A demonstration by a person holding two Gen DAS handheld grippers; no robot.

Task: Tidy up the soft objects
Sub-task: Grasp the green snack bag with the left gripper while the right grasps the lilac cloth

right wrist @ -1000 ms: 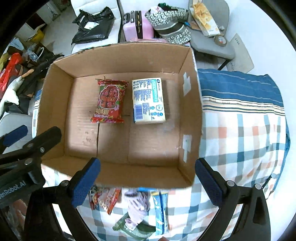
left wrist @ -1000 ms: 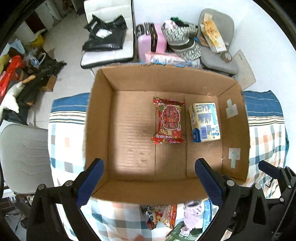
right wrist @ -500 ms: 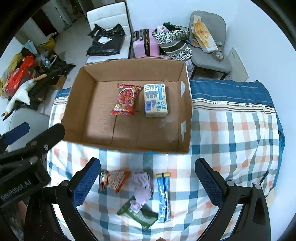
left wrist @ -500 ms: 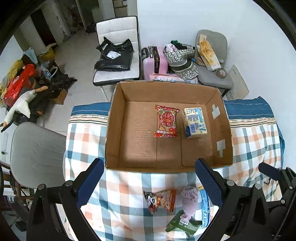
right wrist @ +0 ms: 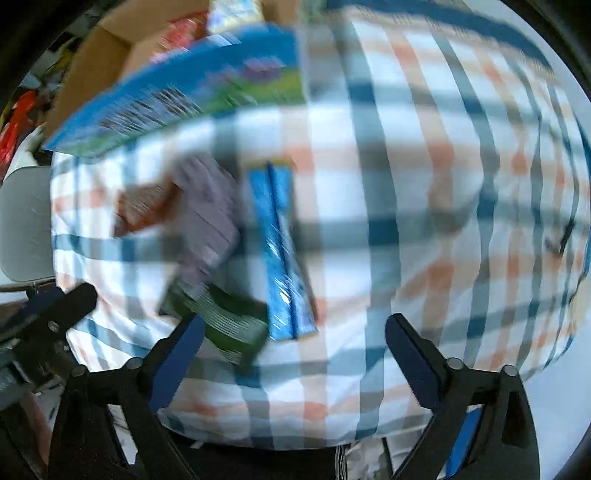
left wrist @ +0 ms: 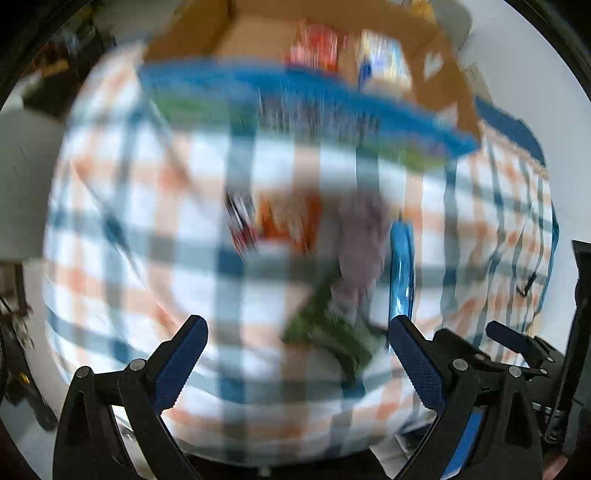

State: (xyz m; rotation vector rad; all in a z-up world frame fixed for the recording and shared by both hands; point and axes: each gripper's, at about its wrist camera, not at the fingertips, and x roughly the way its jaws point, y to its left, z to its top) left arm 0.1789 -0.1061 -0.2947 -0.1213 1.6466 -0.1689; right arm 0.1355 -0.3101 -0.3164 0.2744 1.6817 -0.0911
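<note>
A: What is lying where?
B: A checked cloth (right wrist: pixel 424 177) is carrying a cardboard box (left wrist: pixel 255 29) at its far edge; nearer, a blue packet (right wrist: pixel 282 254), lilac cloth (right wrist: pixel 207 214) and green packet (right wrist: pixel 229 317) are clustering, blurred.
A: And the grippers?
B: The left gripper (left wrist: pixel 297 354) and right gripper (right wrist: pixel 293 350) are both hovering with fingers apart, empty

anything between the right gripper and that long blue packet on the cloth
Nothing visible blocks it. The right gripper is open, and the blue packet lies on the checked cloth just ahead of its fingers. A green packet and a lilac soft item crowd the blue packet's left side. The frame is blurred.
</note>
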